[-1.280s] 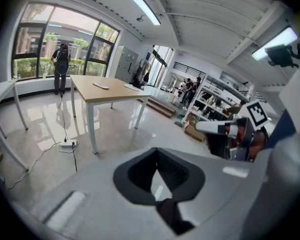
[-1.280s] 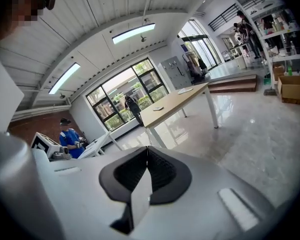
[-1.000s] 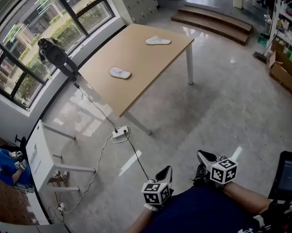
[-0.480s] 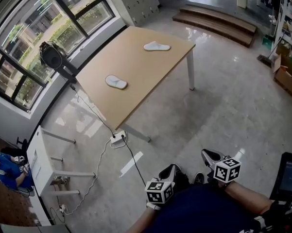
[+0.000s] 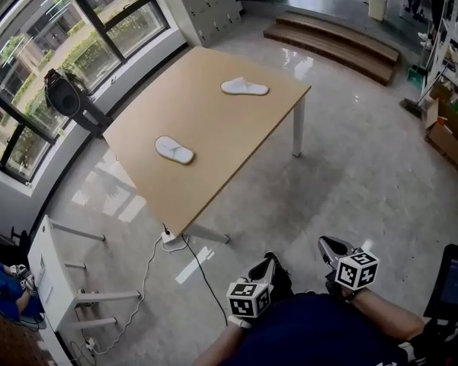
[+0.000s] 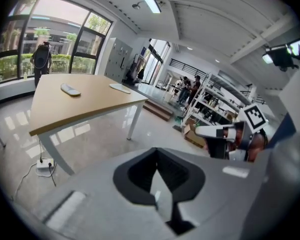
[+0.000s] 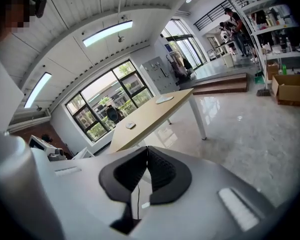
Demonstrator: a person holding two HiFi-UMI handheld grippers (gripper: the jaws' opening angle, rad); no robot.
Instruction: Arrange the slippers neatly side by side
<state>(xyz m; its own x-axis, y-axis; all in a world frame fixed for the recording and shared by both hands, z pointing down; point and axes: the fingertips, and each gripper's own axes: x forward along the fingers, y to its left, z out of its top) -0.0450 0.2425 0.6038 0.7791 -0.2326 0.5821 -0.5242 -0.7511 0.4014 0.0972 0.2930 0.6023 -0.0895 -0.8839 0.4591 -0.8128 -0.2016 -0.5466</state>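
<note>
left gripper [image 5: 264, 264]: grey, jaws closed, empty | right gripper [image 5: 326, 245]: also closed, holds nothing | floor [image 5: 350, 174]: glossy grey stone | table [image 5: 213, 124]: rectangular, pale wood top | near slipper [image 5: 174, 149]: white, flat, on table's left part | far slipper [image 5: 245, 88]: white, near far edge, well apart

Head view steeply downward, 2 gripper views low, all toward the far table [image 5: 236, 128].
</note>
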